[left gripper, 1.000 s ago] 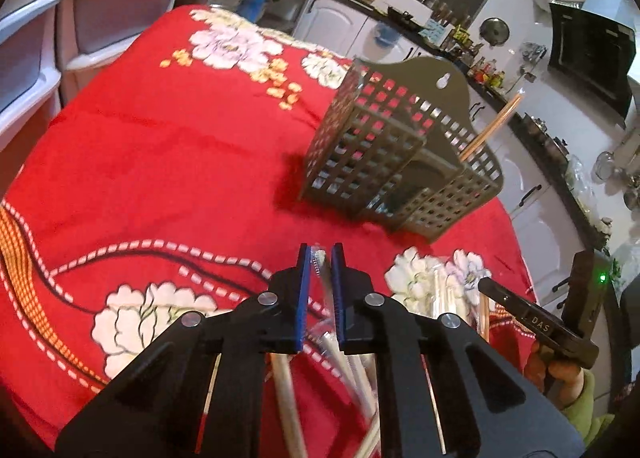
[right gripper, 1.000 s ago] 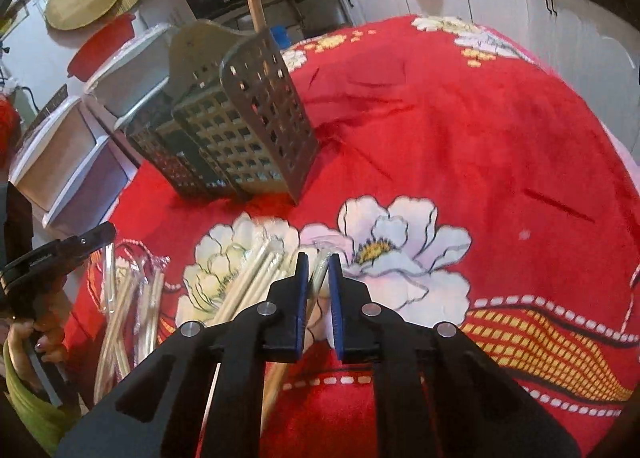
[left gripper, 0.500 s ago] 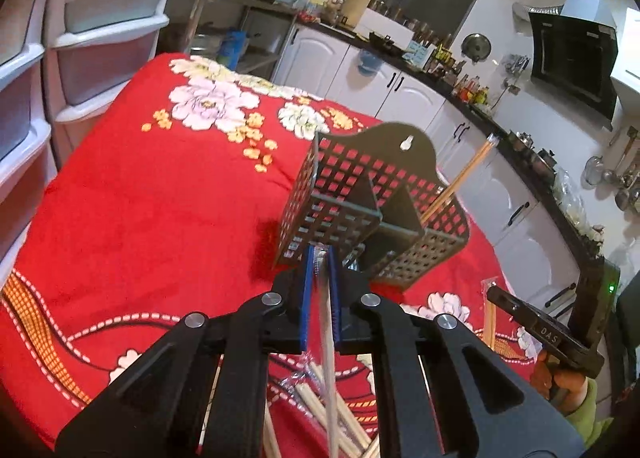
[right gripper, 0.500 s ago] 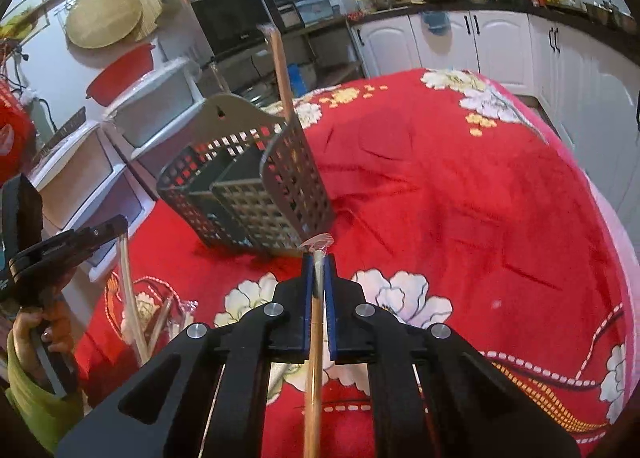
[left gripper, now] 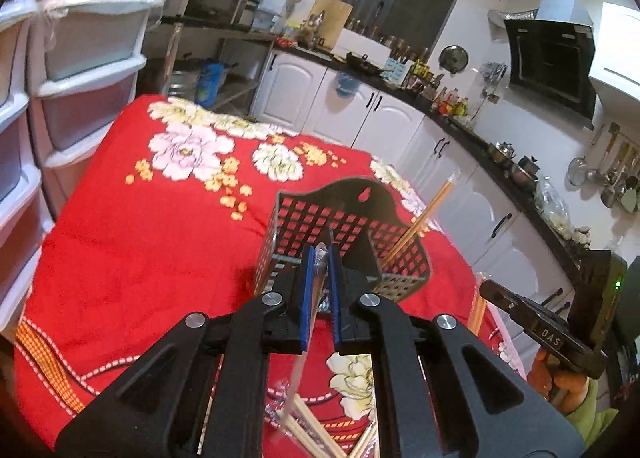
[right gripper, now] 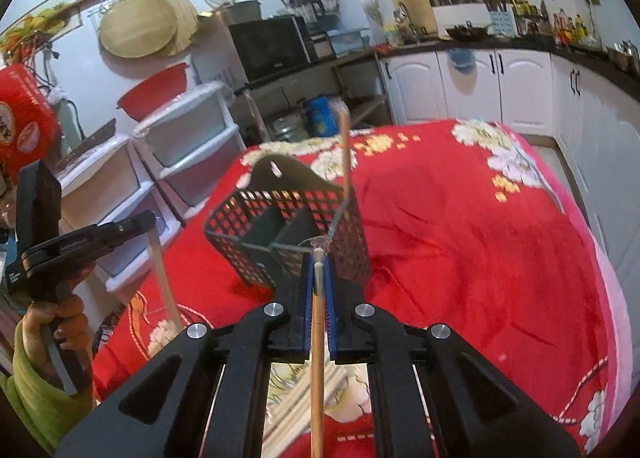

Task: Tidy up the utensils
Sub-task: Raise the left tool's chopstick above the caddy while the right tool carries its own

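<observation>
A dark perforated utensil basket point(left gripper: 344, 218) with inner dividers stands on the red flowered tablecloth point(left gripper: 140, 238); it also shows in the right wrist view point(right gripper: 288, 218). One wrapped chopstick point(left gripper: 424, 218) leans in its right compartment, upright in the right wrist view point(right gripper: 345, 154). My left gripper point(left gripper: 319, 258) is shut on a wrapped chopstick point(left gripper: 304, 358), held above the table just before the basket. My right gripper point(right gripper: 317, 262) is shut on a wooden chopstick point(right gripper: 317, 370), its tip near the basket's front rim. More wrapped chopsticks point(left gripper: 316, 434) lie on the cloth below.
White plastic drawer units point(left gripper: 60, 98) stand left of the table. White kitchen cabinets point(left gripper: 360, 118) and a cluttered counter run behind and to the right. The left gripper with its chopstick shows in the right wrist view point(right gripper: 80, 242).
Both grippers have risen from the pile on the cloth, each carrying a chopstick, and moved closer to the basket. The right gripper closed on its chopstick.
</observation>
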Available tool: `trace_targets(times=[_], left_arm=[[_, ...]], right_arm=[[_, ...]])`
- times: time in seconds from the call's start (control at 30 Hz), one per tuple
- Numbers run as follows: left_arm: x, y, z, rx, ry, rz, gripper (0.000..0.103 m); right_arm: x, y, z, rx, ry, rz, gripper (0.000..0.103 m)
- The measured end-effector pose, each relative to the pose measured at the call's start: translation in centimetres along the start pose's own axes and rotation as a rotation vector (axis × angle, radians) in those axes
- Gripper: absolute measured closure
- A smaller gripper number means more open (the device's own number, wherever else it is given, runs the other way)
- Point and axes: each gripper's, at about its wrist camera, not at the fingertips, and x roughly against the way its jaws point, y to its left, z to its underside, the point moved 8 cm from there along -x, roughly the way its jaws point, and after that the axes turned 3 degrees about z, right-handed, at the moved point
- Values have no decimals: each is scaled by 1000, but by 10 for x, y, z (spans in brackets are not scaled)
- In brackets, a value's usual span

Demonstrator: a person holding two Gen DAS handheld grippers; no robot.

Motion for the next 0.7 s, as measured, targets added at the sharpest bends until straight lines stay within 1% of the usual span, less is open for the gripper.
trace_targets(times=[0.2, 0.37, 0.7], left_arm=[[8, -12, -21, -17, -29, 32, 100], [16, -22, -41, -46, -67, 42, 101], [32, -53, -87, -121, -149, 70, 101]], right_arm=[[13, 20, -28, 30, -65, -28, 97], [20, 33, -52, 46, -119, -50, 97], [22, 52, -100, 67, -215, -65, 97]])
